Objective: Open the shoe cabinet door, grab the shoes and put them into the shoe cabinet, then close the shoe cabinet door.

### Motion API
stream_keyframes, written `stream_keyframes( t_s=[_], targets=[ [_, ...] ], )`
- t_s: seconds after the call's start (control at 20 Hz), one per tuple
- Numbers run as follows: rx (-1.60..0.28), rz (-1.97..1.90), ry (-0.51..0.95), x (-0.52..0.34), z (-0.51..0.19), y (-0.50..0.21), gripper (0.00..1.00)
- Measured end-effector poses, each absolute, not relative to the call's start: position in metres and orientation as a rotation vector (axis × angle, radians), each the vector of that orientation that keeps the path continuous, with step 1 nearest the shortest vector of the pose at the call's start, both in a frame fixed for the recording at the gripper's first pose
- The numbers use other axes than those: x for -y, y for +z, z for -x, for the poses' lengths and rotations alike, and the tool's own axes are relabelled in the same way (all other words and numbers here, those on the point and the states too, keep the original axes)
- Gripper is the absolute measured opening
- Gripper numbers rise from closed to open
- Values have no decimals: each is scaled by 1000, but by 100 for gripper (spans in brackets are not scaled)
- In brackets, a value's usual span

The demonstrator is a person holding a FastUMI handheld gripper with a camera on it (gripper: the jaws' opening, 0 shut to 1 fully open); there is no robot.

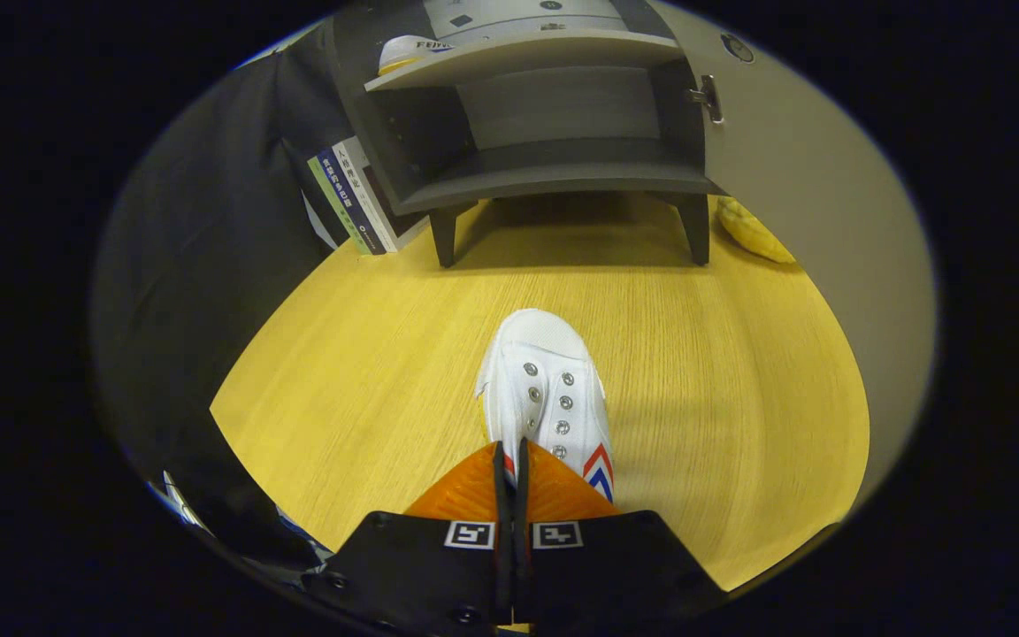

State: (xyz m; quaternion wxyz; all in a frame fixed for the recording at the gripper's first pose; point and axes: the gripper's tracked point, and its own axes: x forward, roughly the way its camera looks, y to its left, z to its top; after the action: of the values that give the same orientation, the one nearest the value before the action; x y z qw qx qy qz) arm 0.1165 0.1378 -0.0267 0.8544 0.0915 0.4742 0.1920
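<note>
Yellow wooden floor (695, 372) | gripper (511, 460) fingers pinched white sneaker's (549, 389) heel edge, toe pointing ahead | shoe cabinet (554, 133) stood open beyond, door (792, 168) swung right | thin grip might let the sneaker slip or swing.

Lighting is even and moderately bright from overhead. The desk (368, 372) surface is well lit, its wood grain sharp, with no hard glare. The shoe cabinet (554, 133) casts a soft shadow beneath itself and between its legs; its interior is dim. The white shoe (549, 389) is cleanly exposed, eyelets crisp. The claw (510, 464), fingers pressed close together at the shoe's heel, is slightly soft at close range. Fisheye distortion bends the cabinet and door (792, 177); the periphery darkens and blurs.
</note>
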Motion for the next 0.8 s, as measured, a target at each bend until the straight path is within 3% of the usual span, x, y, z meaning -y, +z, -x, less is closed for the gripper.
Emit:
stream_keyframes(
  t_s=[0.8],
  targets=[
    [-634,-476,493,-180,-215,146,2]
  ],
)
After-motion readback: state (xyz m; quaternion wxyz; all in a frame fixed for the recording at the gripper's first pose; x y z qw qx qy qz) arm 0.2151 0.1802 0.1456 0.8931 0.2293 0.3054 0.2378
